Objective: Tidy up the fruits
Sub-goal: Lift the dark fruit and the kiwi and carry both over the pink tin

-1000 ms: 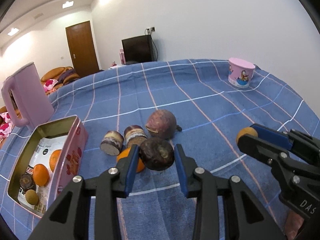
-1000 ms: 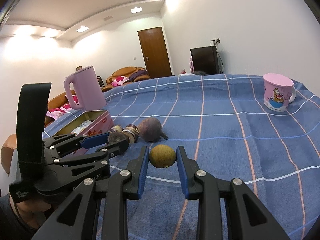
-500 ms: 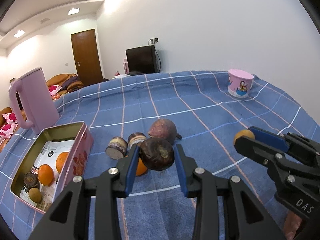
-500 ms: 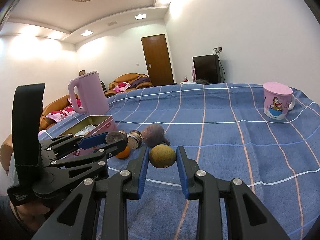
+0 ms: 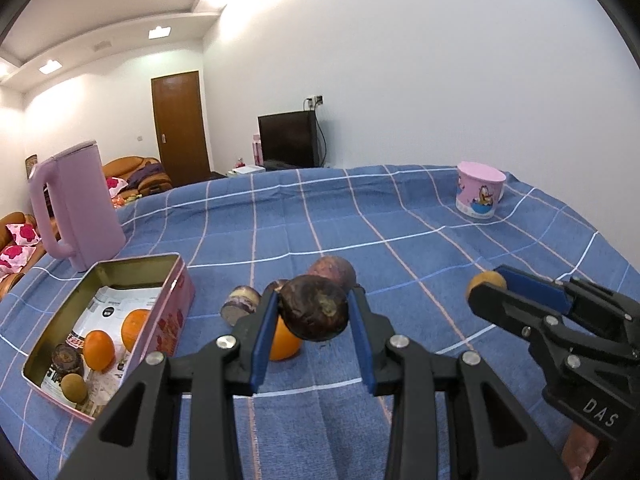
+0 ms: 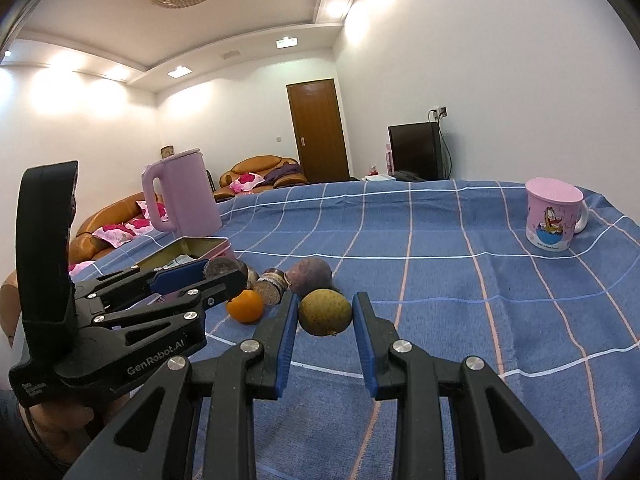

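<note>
My left gripper (image 5: 314,312) is shut on a dark purple passion fruit (image 5: 314,307), held above the blue checked cloth. My right gripper (image 6: 325,312) is shut on a small yellow-green fruit (image 6: 325,312), also lifted off the cloth. On the cloth lie another purple fruit (image 6: 310,276), an orange (image 6: 245,306) and two cut brown pieces (image 5: 240,304). To the left stands an open pink tin (image 5: 176,276) with two oranges (image 5: 98,350), a dark fruit and a small brown fruit inside. In the left wrist view the right gripper (image 5: 486,286) shows at the right; in the right wrist view the left gripper (image 6: 224,274) shows at the left.
A pink kettle (image 5: 78,204) stands behind the tin at the table's left edge. A pink cartoon mug (image 6: 554,216) with a lid sits far right. A sofa with cushions, a door and a black screen lie beyond the table. A hand (image 6: 60,420) holds the left gripper.
Both grippers have tipped upward with their fruits still clamped, so more ceiling and wall show. The fruits on the cloth and the tin have not moved.
</note>
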The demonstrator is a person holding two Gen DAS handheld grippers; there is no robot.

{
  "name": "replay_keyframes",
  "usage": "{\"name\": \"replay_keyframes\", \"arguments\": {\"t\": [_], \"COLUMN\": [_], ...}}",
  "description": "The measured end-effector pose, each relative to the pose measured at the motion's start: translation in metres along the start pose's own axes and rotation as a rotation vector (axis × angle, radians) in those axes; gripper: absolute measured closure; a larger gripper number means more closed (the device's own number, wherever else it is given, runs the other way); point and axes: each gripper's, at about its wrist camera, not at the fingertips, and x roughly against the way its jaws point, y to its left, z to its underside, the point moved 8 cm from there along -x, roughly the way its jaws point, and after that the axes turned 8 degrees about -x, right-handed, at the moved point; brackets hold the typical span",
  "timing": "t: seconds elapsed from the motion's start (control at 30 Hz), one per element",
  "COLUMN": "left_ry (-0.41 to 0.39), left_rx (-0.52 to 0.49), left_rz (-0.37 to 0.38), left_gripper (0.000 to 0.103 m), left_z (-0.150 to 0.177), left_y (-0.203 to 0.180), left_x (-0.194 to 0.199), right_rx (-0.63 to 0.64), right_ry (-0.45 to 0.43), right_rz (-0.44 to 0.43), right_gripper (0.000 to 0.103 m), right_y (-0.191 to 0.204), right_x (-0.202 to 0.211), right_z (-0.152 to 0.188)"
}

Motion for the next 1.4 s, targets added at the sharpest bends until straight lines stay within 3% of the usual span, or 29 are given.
{"name": "replay_keyframes", "arguments": {"t": [0.67, 1.07, 1.4], "left_ry": [-0.077, -0.122, -0.114], "left_rx": [0.006, 0.006, 0.031], "left_rz": [-0.037, -0.070, -0.075], "left_gripper": [0.066, 0.066, 0.066], "left_z": [-0.006, -0.013, -0.014], "left_y": [0.005, 0.013, 0.027], "left_x": [0.016, 0.028, 0.030], "right_rx": [0.023, 0.067, 0.092], "right_ry": [-0.046, -0.088, -0.089], "right_rz": [-0.002, 0.042, 0.054], "right_gripper": [0.073, 0.073, 0.073], "right_y": [0.003, 0.010, 0.017], "right_x": [0.008, 0.016, 0.016], "right_z": [-0.002, -0.002, -0.011]}}
